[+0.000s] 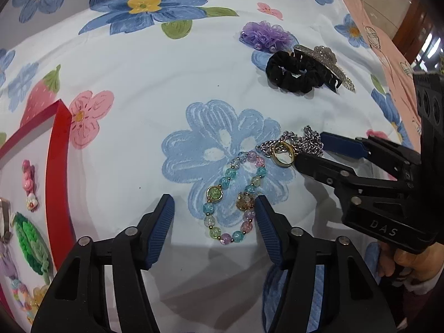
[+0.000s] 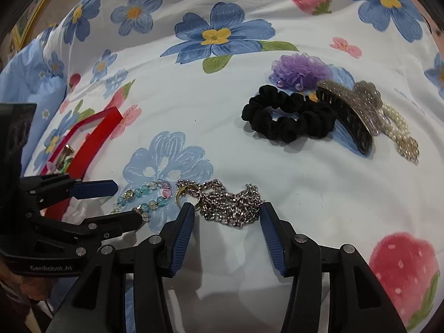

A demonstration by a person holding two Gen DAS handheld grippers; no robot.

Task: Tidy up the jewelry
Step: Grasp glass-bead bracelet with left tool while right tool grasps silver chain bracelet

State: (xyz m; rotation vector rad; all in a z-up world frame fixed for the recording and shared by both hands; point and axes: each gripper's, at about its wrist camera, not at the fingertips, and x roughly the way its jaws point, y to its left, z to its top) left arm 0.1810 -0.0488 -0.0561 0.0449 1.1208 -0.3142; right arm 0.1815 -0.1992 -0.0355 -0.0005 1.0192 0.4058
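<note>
A pastel glass-bead bracelet lies on the flowered sheet between the fingers of my left gripper, which is open and straddles it; its right pad sits against the beads. Just to the right, a heap of silver chain with a gold ring lies between the pads of my right gripper, which is also open. In the left wrist view the right gripper comes in from the right over the chain. In the right wrist view the left gripper straddles the bracelet.
A red-rimmed tray at the left holds several hair clips and a green braided piece. Farther back lie a black scrunchie, a purple mesh flower clip, a glittery claw clip and a pearl piece. A hand holds the right gripper's handle.
</note>
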